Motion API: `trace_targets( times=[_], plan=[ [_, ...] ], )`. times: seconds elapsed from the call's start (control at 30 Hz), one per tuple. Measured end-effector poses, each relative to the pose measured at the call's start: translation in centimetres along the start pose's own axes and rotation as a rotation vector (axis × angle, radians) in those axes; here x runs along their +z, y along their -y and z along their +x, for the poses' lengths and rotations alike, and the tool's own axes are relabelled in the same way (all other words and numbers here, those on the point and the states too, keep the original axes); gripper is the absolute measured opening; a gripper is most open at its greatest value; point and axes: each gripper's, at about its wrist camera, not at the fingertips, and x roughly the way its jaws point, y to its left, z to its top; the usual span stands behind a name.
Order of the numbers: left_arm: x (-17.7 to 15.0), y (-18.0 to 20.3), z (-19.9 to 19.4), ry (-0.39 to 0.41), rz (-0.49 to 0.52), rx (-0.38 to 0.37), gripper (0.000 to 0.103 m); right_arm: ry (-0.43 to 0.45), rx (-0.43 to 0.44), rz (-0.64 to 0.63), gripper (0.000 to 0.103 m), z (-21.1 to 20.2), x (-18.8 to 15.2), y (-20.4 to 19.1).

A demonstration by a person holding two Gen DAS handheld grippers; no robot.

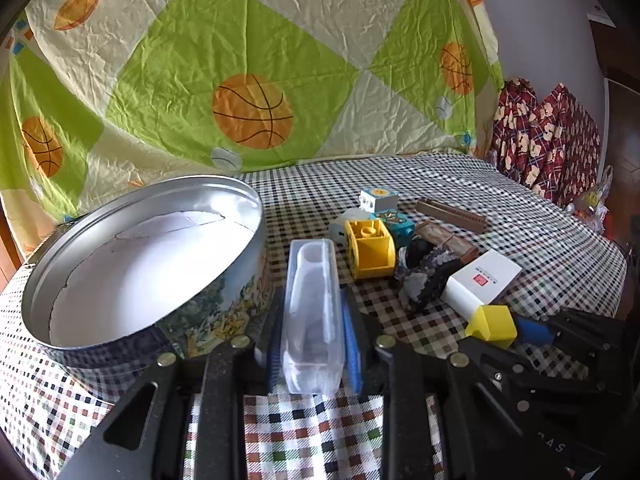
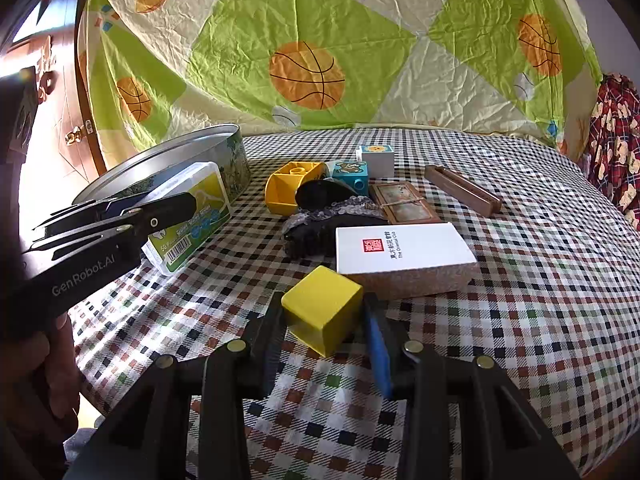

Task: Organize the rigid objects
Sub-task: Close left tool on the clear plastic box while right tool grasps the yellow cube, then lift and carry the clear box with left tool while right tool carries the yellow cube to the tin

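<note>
My left gripper point(image 1: 312, 332) is shut on a clear plastic box point(image 1: 313, 320) and holds it just right of a round metal tin point(image 1: 140, 268) that is open and empty. In the right wrist view the same box point(image 2: 192, 216) shows a green label and sits in the left gripper point(image 2: 132, 208) beside the tin point(image 2: 168, 160). My right gripper point(image 2: 324, 320) is shut on a yellow cube point(image 2: 322, 308), low over the cloth; the cube also shows in the left wrist view point(image 1: 492, 326).
On the checked tablecloth point(image 2: 520, 280) lie a white box with a cork side point(image 2: 404, 254), a yellow toy brick point(image 2: 290, 186), a blue brick point(image 2: 352, 176), a white block point(image 2: 376, 158), a dark sequinned item point(image 2: 320, 224), a brown framed piece point(image 2: 404, 204) and a brown bar point(image 2: 462, 192).
</note>
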Motion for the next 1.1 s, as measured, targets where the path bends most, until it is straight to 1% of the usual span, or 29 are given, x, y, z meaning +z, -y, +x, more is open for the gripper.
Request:
trace_targets(
  times=[0.17,0.33,0.5,0.83,1.1],
  plan=[
    [-0.3,-0.1,-0.6,0.032,-0.005,0.001,0.024,0.078,0.004,-0.029,0.040,-1.3,0.4,-0.6],
    [-0.2,-0.2,-0.8,0.050,-0.011,0.005,0.024,0.153,-0.018,-0.046,0.040,-2.3,0.9,-0.9],
    [-0.2,-0.2,-1.1,0.069,-0.016,0.006,0.024,0.205,-0.038,-0.048,0.040,-2.8,1.6,-0.6],
    [-0.3,-0.6,-1.6,0.104,-0.032,-0.002,0.024,0.269,-0.060,-0.070,0.040,-3.0,3.7,-0.8],
    [-0.6,-1.4,-2.2,0.141,-0.051,0.005,0.024,0.280,-0.054,-0.063,0.040,-2.2,4.8,-1.1]
  ],
)
